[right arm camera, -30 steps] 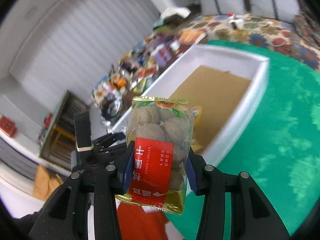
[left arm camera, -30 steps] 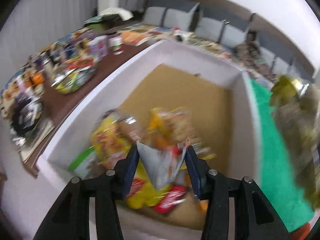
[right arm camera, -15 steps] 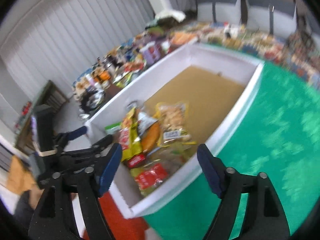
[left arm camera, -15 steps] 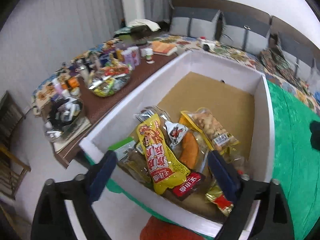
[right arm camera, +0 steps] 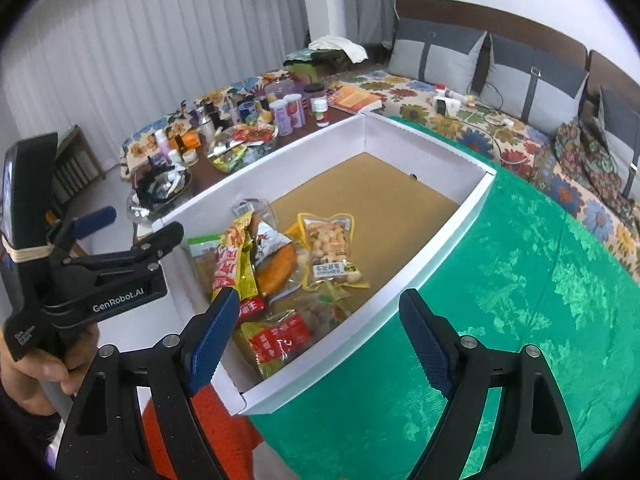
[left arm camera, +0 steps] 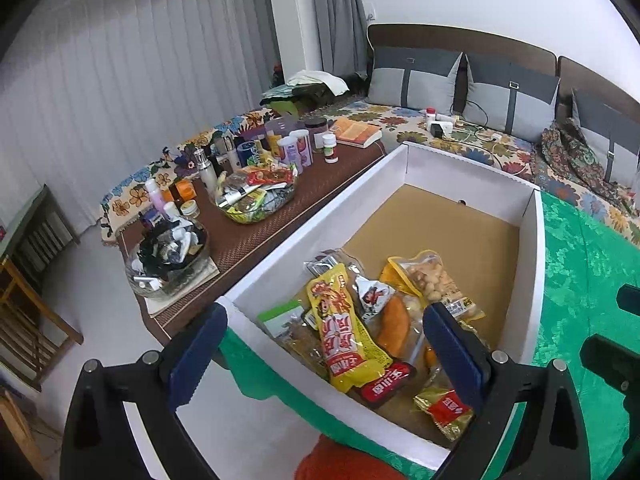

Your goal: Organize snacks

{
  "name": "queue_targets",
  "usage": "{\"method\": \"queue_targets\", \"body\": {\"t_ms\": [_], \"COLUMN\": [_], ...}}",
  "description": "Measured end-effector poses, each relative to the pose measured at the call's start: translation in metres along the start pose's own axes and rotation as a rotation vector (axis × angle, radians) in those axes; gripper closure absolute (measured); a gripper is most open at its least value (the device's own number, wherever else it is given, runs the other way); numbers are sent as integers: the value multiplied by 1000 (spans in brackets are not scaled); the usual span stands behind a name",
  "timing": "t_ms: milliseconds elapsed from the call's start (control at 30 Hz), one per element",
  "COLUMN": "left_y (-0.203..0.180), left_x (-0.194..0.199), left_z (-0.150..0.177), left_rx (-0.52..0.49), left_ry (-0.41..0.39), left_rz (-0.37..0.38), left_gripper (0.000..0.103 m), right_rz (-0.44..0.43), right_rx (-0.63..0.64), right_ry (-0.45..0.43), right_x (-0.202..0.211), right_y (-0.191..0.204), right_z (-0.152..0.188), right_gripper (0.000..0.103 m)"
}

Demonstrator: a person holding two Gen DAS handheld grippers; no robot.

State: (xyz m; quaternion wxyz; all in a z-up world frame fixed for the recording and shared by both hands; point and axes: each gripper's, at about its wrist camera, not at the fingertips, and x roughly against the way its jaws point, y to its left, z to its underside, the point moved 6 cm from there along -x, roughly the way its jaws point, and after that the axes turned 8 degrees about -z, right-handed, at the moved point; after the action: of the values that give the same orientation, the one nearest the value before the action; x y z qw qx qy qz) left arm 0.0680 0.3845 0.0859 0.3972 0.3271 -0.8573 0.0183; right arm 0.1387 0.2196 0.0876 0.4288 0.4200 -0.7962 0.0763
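"Progress on the snacks, where do you stand?"

"Part way, I'd judge. Start with the biggest thing: the white box [left arm camera: 532, 248] fills the middle of both views, sitting on the green cloth [right arm camera: 520, 280]. Only its near end, toward the bottom of the frame, has anything in it. The far half shows bare brown floor, so there's plenty of room left."

"And what's still outside it?"

"At upper left, on the brown table [left arm camera: 280, 236], a glass bowl [left arm camera: 260, 214] is still heaped with packets. Below and left of it a second bowl [left arm camera: 160, 284] holds dark odds and ends. I can't tell whether any of that is food. Jars and bottles stand behind both."

"What's actually in the box?"

"A loose overlapping pile. The long yellow packet [left arm camera: 344, 336] lies on top, centre. The clear nut pouch [left arm camera: 432, 280] is to its right, and an orange snack [left arm camera: 394, 322] sits between them. A green-and-white packet [left arm camera: 280, 316] is tucked against the left wall. A gold pouch with a red label [left arm camera: 444, 408] is nearest the front, with a small red packet [left arm camera: 386, 386] beside it."

"Your grippers?"

"Both have just been opening and now stand spread wide, with nothing between the pads. My left gripper [left arm camera: 322, 312] hangs over the pile's near edge, and my right gripper [right arm camera: 319, 296] is over the box's front corner. Sorting what's heaped there looks undone too."
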Motion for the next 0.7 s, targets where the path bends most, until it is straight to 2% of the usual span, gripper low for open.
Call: {"method": "queue_targets", "body": {"t_ms": [267, 400, 467, 567, 700], "left_y": [1, -3, -8, -12, -16], "left_x": [3, 10, 8, 2, 6], "left_z": [-3, -4, 0, 8, 15], "left_rx": [-41, -70, -85, -91, -86], "left_ry": [-38, -73, -29, 68, 86], "left_rz": [-1, 80, 149, 206, 193], "left_gripper": [5, 3, 0, 0, 0], "right_rz": [50, 66, 72, 100, 105], "right_rx": [-24, -55, -56, -78, -118], "right_ry": [52, 72, 62, 52, 19], "right_x": [-7, -7, -3, 5, 23], "right_y": [6, 9, 10, 7, 1], "right_z": [3, 4, 4, 7, 13], "right_gripper": [18, 18, 18, 18, 18]}}
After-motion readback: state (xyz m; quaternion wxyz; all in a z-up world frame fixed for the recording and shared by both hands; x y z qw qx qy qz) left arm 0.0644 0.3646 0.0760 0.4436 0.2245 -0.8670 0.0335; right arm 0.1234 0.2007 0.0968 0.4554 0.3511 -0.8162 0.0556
